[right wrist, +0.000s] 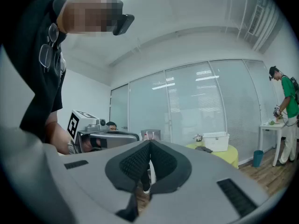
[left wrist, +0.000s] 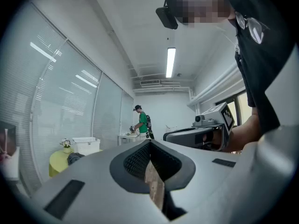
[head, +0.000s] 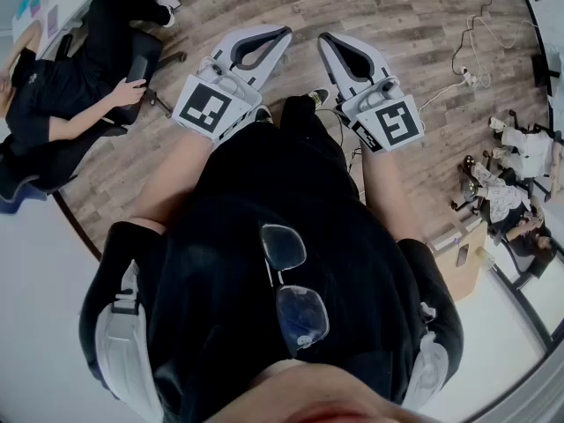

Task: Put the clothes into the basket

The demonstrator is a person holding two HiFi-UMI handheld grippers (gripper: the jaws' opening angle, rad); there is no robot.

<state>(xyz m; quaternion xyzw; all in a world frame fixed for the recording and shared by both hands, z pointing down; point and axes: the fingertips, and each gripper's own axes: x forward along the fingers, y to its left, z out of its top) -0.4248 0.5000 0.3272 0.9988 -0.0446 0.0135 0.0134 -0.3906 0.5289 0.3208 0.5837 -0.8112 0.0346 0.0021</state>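
task not yet begun, i judge: my left claw (left wrist: pixel 150 142) and right claw (right wrist: pixel 150 143), both pressed together and empty above the wood floor (head: pixel 397 7), must next cross the glass-walled room to the yellow table (right wrist: pixel 229 157), where dark clothes (right wrist: pixel 204 148) lie at its edge beside the white basket (right wrist: pixel 216 141).

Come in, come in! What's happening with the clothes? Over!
Left gripper shut, empty. Right gripper shut, empty. White basket on far yellow table, dark cloth beside it. Nothing picked up.
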